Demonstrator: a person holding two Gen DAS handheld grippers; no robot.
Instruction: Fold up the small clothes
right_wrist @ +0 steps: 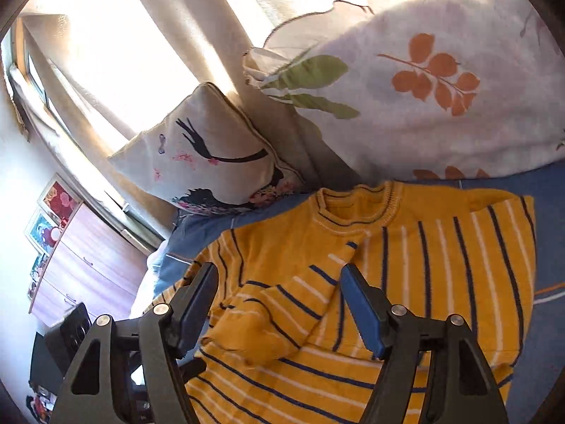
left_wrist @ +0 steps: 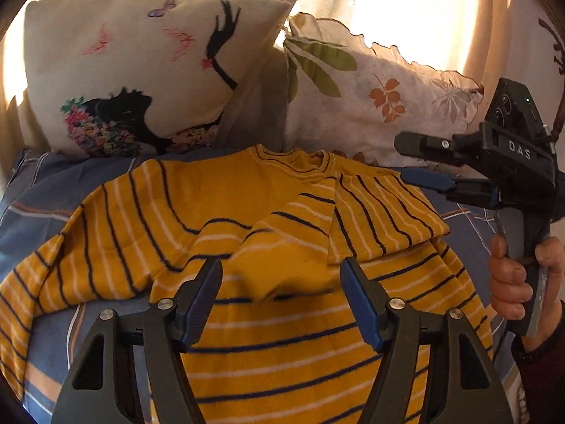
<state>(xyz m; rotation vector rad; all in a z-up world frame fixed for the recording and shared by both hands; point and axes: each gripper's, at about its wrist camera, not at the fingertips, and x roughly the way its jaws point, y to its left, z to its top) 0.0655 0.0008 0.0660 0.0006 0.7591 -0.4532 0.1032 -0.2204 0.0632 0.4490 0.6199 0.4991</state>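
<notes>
The yellow striped sweater [left_wrist: 268, 219] lies flat on the bed [left_wrist: 42, 190], collar toward the pillows [left_wrist: 141, 70]. Its right side and sleeve are folded inward; the left sleeve is spread out. The left gripper [left_wrist: 281, 300] hovers over the middle, fingers wide apart, holding nothing. The right gripper [right_wrist: 279, 304] is likewise wide open and empty above the folded sleeve. Risk: the thick knit may spring back and undo the fold, and a pinch through several layers would drag the body askew.
</notes>
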